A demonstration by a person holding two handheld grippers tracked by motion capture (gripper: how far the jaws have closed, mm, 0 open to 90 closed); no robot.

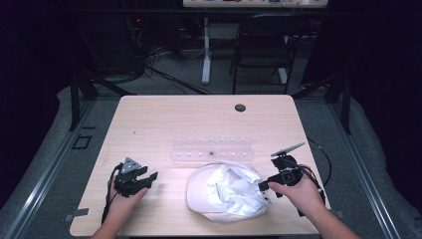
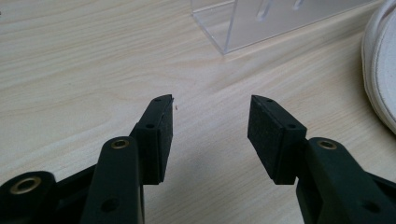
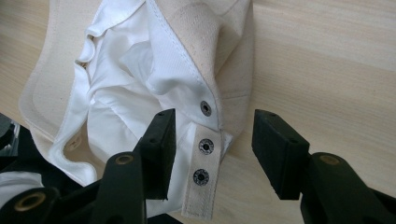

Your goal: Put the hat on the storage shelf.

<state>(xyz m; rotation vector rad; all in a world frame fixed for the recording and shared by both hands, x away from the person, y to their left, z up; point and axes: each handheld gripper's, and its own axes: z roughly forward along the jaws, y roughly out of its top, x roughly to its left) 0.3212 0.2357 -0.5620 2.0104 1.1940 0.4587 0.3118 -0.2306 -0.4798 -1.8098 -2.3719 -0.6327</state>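
- High view: we see a light wood table (image 1: 164,119) w/ a white cap (image 1: 226,191) lying upside down near the front edge, right of centre, lining facing up. Just beyond it sits a clear acrylic rack (image 1: 211,149). A dark round grommet (image 1: 240,107) sits at the far edge. Left gripper (image 1: 149,178) rests on the table well left of the cap, jaws spread, nothing between them. Right gripper (image 1: 263,186) is at the cap's right rim, held by the right hand (image 1: 298,194); from here we can't tell its jaw state.
- Left gripper view: the jaws stand wide apart over bare tabletop, empty. The rack's corner (image 2: 261,23) is ahead, the cap's edge (image 2: 380,70) at far right.
- Right gripper view: right gripper (image 3: 212,140) is open, jaws either side of the cap's snap strap (image 3: 203,168), which lies flat on the wood w/ metal snaps (image 3: 206,146) showing. Pads aren't touching the strap. White lining (image 3: 116,93) is bunched to the left.
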